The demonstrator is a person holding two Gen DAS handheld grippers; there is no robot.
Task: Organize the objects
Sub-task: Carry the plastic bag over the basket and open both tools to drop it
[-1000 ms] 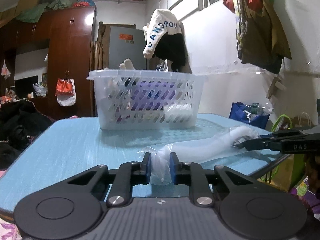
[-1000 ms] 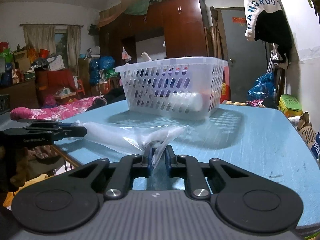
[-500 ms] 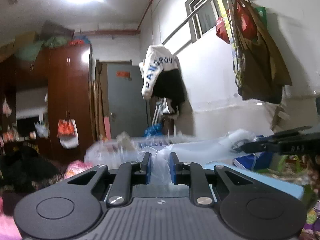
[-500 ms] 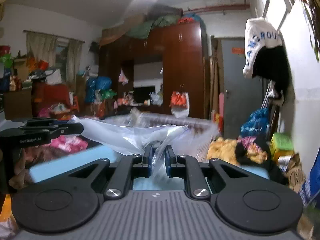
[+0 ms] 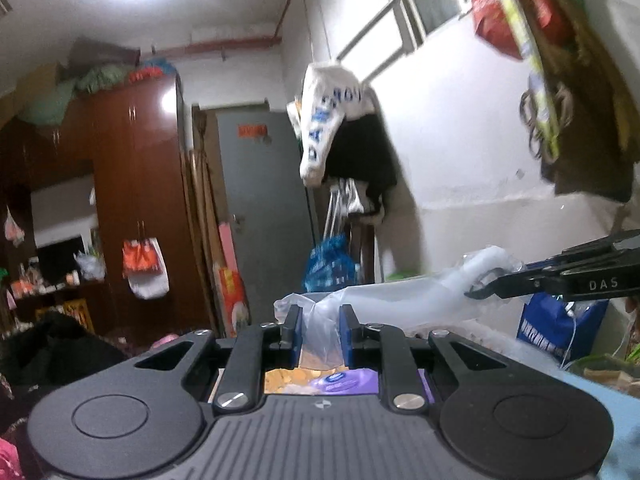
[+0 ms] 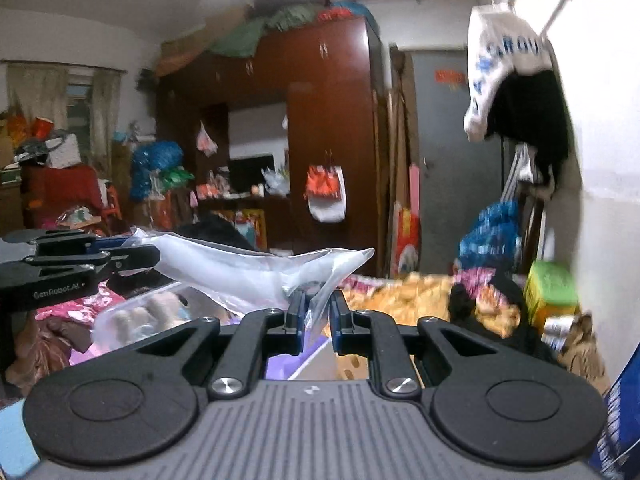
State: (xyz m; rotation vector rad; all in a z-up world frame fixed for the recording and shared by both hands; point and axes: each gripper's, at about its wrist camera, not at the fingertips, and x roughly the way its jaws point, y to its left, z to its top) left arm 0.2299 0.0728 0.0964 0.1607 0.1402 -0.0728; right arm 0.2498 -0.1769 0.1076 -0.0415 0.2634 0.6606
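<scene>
A clear plastic bag [image 5: 404,300] hangs stretched in the air between both grippers. My left gripper [image 5: 320,330] is shut on one end of it. My right gripper [image 6: 314,318] is shut on the other end; the bag [image 6: 240,270] runs left from it to the left gripper [image 6: 132,258]. In the left wrist view the right gripper [image 5: 480,290] pinches the bag's far end. Below my fingers lies the white basket's contents: a purple pack [image 5: 340,384] and orange-patterned things. The basket rim [image 6: 136,312] shows at lower left.
A brown wardrobe [image 6: 328,140] and a grey door [image 5: 260,208] stand behind. Clothes hang on the right wall [image 5: 340,136]. A blue bag [image 5: 560,324] stands by the wall. A corner of the blue table [image 5: 624,412] shows at lower right. Clutter fills the room's left side.
Both grippers have risen from the table with the bag and moved forward over the basket. The basket went from in front of me to beneath the fingers.
</scene>
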